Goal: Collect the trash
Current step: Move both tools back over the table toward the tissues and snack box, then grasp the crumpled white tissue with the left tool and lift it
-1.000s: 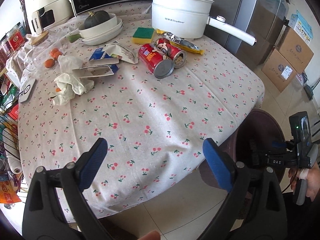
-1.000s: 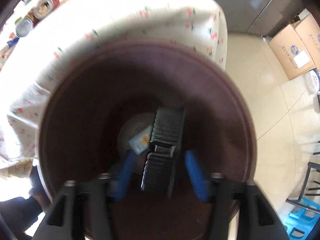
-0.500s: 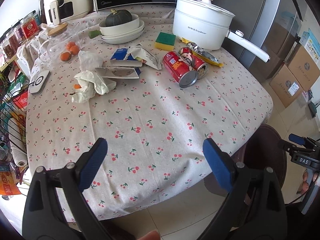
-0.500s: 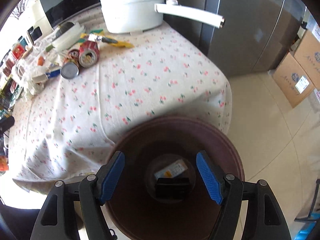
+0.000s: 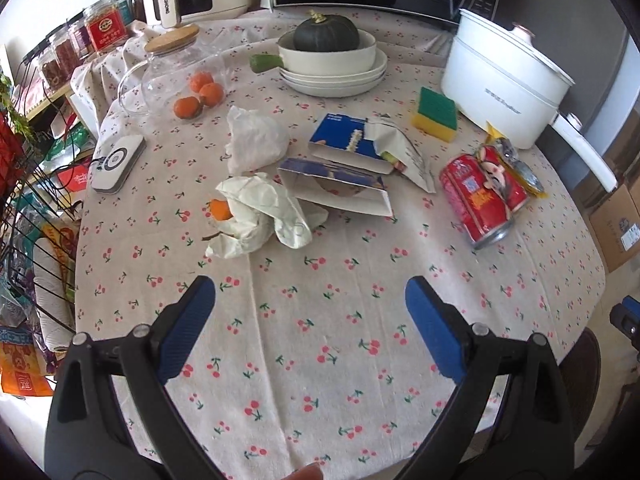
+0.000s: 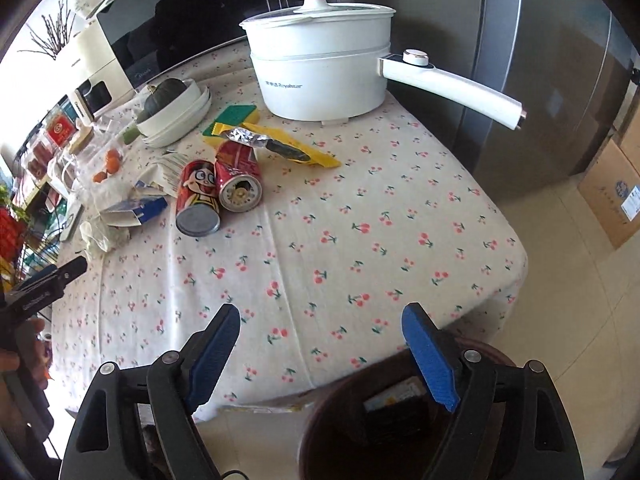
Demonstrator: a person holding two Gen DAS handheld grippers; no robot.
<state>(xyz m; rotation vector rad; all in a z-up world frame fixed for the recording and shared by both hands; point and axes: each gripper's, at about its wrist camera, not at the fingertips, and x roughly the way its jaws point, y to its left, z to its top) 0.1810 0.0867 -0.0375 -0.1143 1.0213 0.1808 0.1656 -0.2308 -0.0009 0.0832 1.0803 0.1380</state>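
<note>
Both grippers hang empty with blue pads spread wide: the left gripper (image 5: 310,312) over the near part of the cherry-print tablecloth (image 5: 340,280), the right gripper (image 6: 320,344) above the near table edge and the dark brown trash bin (image 6: 340,420) on the floor. A black item and a yellow-white packet lie inside the bin. Trash sits on the far half of the table: crumpled white tissues (image 5: 256,212) at left, torn blue cartons (image 5: 340,184) in the middle, two red cans (image 5: 480,200) lying side by side at right, a yellow wrapper (image 6: 292,148) just beyond them near the white electric pot (image 6: 320,64).
</note>
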